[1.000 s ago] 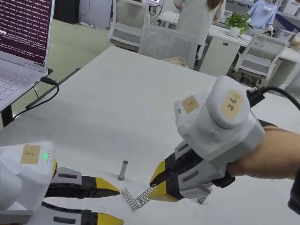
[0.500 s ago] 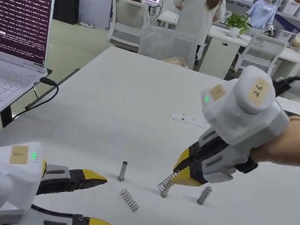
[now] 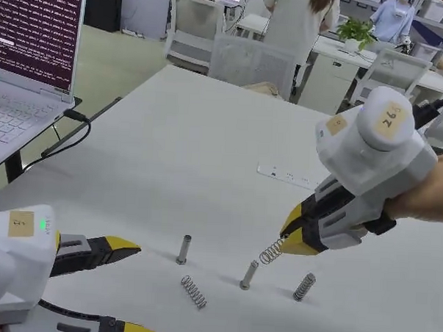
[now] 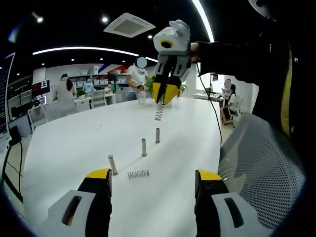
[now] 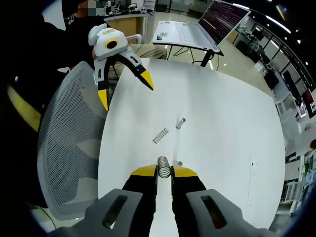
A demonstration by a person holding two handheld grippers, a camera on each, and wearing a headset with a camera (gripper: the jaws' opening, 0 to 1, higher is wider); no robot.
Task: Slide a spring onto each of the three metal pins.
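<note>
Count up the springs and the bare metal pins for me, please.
Springs: 3 (held spring, loose spring, upright spring)
Bare pins: 2 (left pin, middle pin)
Total: 5

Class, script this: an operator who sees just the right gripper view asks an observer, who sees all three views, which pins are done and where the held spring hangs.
Operator: Past my held spring I see one bare pin. Any pin done?
Observer: Yes. In the head view the rightmost pin already carries a fitted spring.
Operator: Is mine on a pin?
Observer: No. The left gripper view shows it hanging in the air, above the pin tops, on none.
</note>
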